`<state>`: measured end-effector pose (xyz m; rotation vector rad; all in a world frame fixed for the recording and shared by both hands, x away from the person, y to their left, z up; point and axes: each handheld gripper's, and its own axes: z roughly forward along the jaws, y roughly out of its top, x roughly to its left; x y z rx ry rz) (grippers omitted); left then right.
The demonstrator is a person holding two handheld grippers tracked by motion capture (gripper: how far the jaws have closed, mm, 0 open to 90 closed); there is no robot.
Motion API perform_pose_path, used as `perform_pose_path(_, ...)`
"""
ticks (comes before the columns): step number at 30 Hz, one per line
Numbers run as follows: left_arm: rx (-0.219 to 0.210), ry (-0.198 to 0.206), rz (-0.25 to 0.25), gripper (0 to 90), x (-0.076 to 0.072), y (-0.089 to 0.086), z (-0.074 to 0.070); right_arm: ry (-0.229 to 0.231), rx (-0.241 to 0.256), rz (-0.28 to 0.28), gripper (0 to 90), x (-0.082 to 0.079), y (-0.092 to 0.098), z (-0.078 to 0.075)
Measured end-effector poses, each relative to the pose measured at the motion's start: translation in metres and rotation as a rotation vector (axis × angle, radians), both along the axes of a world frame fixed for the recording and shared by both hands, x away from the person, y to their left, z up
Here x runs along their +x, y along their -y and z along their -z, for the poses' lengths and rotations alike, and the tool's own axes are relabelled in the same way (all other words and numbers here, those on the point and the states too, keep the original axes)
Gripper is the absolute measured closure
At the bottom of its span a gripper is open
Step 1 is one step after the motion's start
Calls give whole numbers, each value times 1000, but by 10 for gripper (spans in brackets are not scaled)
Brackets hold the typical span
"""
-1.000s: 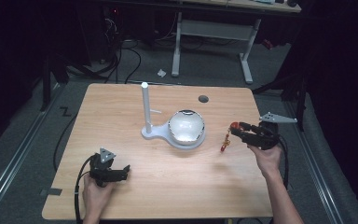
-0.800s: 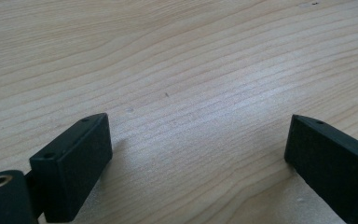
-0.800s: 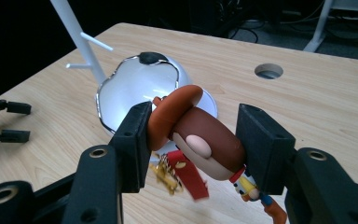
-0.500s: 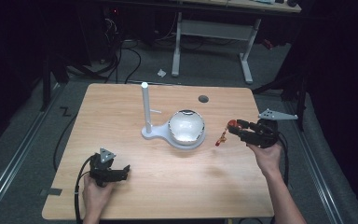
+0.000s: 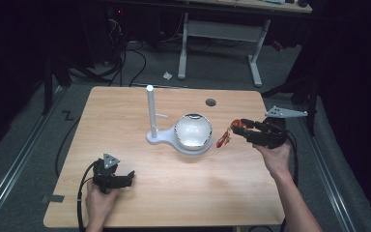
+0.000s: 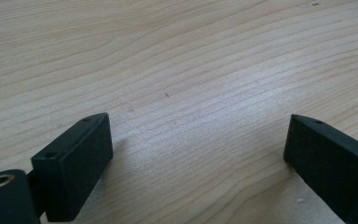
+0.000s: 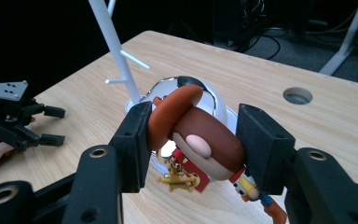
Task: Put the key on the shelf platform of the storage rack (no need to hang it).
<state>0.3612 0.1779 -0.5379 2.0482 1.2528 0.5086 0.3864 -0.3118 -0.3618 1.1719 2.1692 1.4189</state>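
Cowboy-figure keychain, brown-hatted plastic (image 7: 193,135): clamped in right gripper (image 7: 191,140), carried beside white pegged stand (image 5: 150,113) for hanging; left gripper (image 6: 200,149) spread, idle.

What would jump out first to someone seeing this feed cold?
The cowboy toy figure, brown hat and red body, clamped between the right gripper jaws just right of the shiny white dome at the table's middle. Next, the white post stand rising beside the dome. The left gripper rests open and empty on the near-left table.
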Motion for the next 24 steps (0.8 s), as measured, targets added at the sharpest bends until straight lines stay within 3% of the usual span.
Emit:
perform_pose_path(16, 1, 0, 1, 85, 0, 0, 0, 34, 6, -58, 477, 7, -22, -22)
perform_pose_path(24, 1, 1, 1, 86, 0, 0, 0, 41, 5, -75, 477, 18, -37, -34)
